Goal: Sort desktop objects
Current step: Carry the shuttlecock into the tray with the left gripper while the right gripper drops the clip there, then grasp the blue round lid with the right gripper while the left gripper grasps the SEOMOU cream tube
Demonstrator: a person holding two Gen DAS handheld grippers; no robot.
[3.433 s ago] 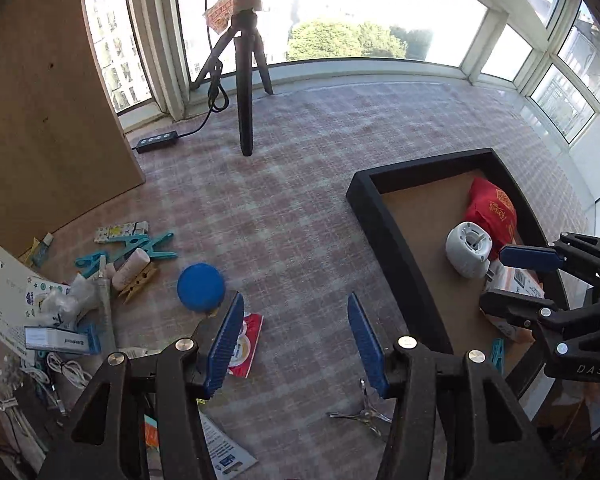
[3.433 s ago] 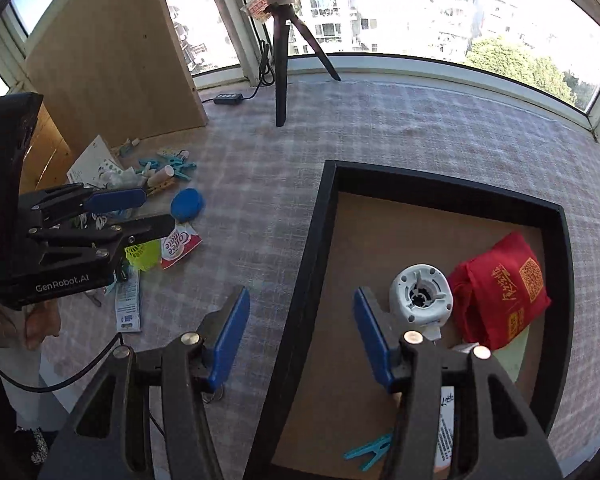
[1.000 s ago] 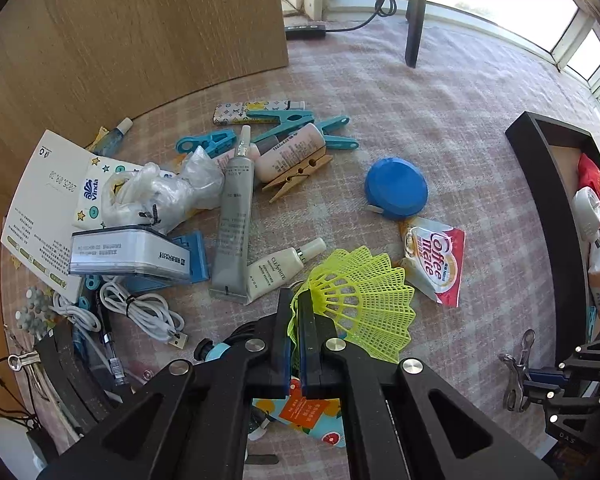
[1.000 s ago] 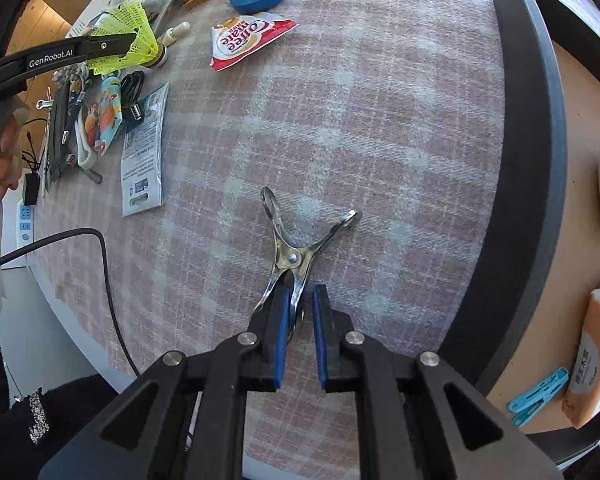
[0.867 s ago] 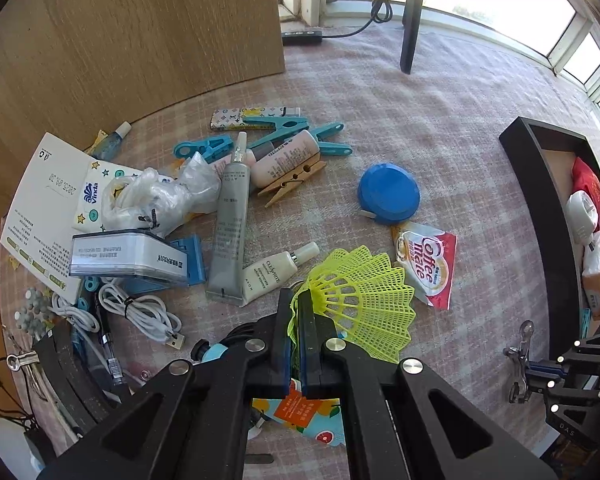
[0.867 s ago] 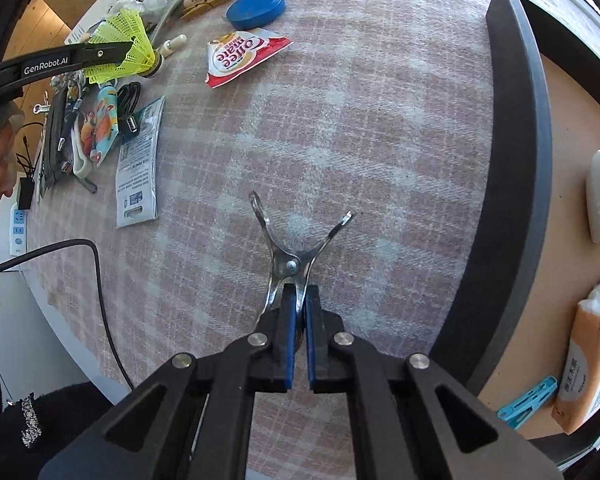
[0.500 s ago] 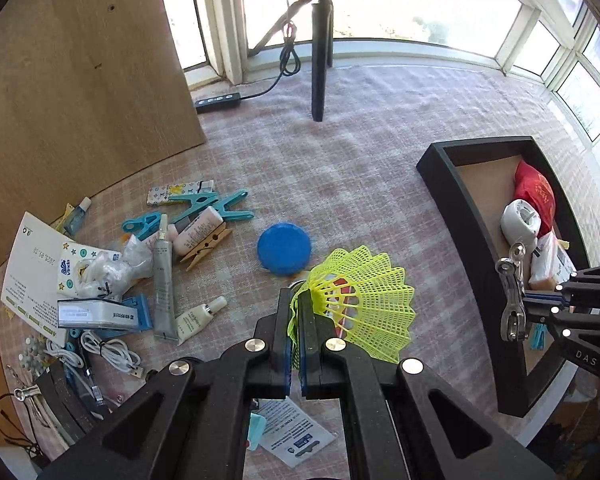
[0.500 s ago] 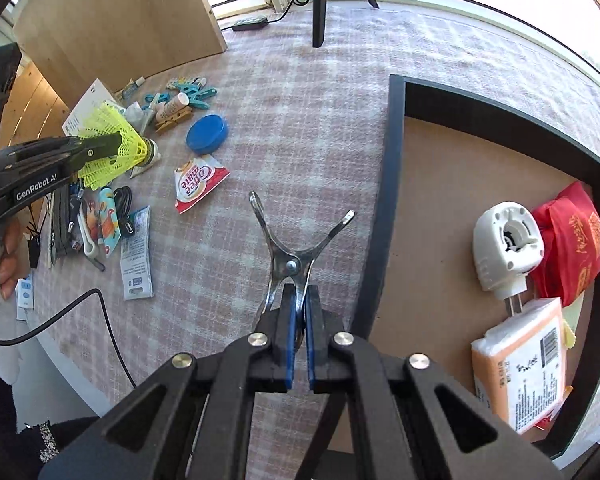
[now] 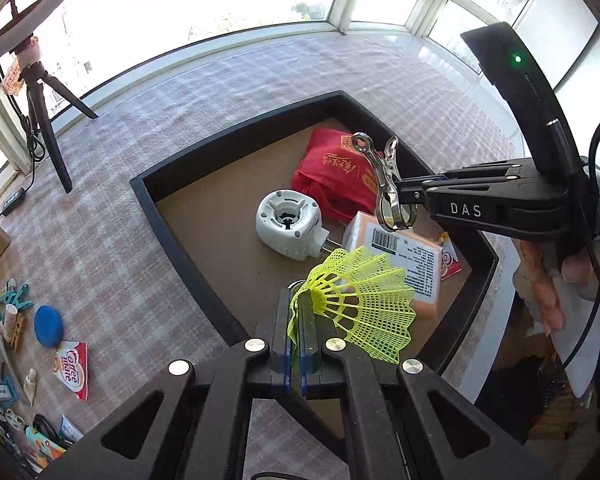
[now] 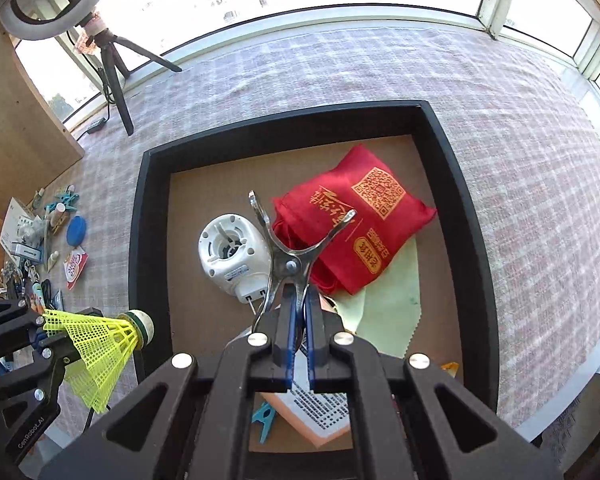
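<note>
Left gripper pointed steeply down over the near rim of the black tray, jaws pinched on the skirt of the yellow shuttlecock, cork end toward the tray in the right wrist view. Right gripper likewise angled steeply down above the tray's inside, jaws clamped on 1 handle of the metal clip, the clip's 2 arms splayed upward. Gripper body held from the right by a hand.

Beneath the clip, inside the tray: orange tissue pack, white round device, red pouch, pale green cloth, teal clothespin.

Half a second earlier, both held above the checked cloth short of the tray; now over it, same grips. Blue lid, coffee sachet and remaining clutter left far off at the picture's left edge.
</note>
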